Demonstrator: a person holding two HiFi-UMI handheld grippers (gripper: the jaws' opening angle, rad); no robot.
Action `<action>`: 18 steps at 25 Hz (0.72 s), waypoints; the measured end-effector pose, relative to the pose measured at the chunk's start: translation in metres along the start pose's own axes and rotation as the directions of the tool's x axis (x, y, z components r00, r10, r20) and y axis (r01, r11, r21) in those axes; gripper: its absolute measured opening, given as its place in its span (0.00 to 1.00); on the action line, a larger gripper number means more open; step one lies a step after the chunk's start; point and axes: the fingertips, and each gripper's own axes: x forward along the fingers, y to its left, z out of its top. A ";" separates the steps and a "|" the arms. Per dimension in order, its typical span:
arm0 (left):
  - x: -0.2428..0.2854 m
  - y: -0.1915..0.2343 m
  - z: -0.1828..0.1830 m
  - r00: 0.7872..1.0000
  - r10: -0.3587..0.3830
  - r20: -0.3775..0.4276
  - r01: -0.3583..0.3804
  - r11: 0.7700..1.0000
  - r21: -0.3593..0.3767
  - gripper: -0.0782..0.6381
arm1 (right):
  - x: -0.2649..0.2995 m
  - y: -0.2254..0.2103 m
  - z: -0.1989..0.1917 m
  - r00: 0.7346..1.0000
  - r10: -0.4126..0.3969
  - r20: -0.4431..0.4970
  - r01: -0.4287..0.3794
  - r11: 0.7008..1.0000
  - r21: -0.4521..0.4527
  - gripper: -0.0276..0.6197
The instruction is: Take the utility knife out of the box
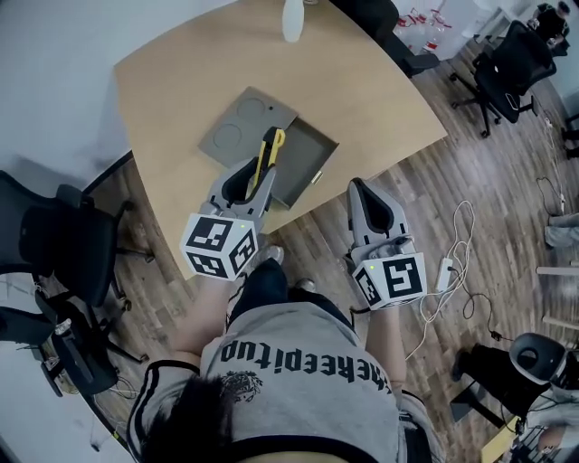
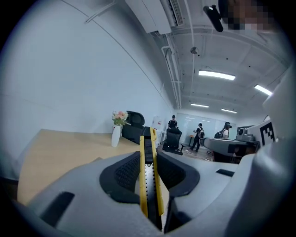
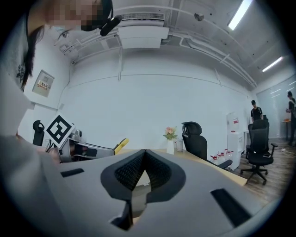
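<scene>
The yellow and black utility knife [image 1: 269, 147] is clamped between the pads of my left gripper [image 1: 256, 174], which is shut on it. It is held in the air above the open grey box [image 1: 322, 145] on the wooden table [image 1: 362, 81]. In the left gripper view the knife [image 2: 149, 171] stands on edge between the pads and points away past their tips. My right gripper [image 1: 360, 187] hangs off the table's front edge, to the right of the box. Its pads meet at the tips with nothing between them [image 3: 145, 152]. From there the knife's yellow end [image 3: 120, 144] shows at the left.
The box's lid [image 1: 242, 127] lies folded back on the table's left. A white vase [image 1: 292, 20] with flowers stands at the far edge. Office chairs stand at the left [image 1: 54, 244] and far right [image 1: 507, 68]. White cables [image 1: 452, 262] lie on the wooden floor.
</scene>
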 end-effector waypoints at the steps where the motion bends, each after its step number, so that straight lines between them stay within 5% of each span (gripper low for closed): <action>1: -0.004 0.000 0.001 1.000 0.009 0.009 -0.009 1.000 0.001 0.28 | 0.000 0.002 0.001 1.000 0.010 0.003 -0.010 1.000 -0.002 0.05; 18: -0.079 -0.013 0.025 0.975 0.139 0.171 -0.145 0.989 0.019 0.28 | -0.016 0.029 0.016 0.991 0.126 0.050 -0.125 0.992 -0.032 0.05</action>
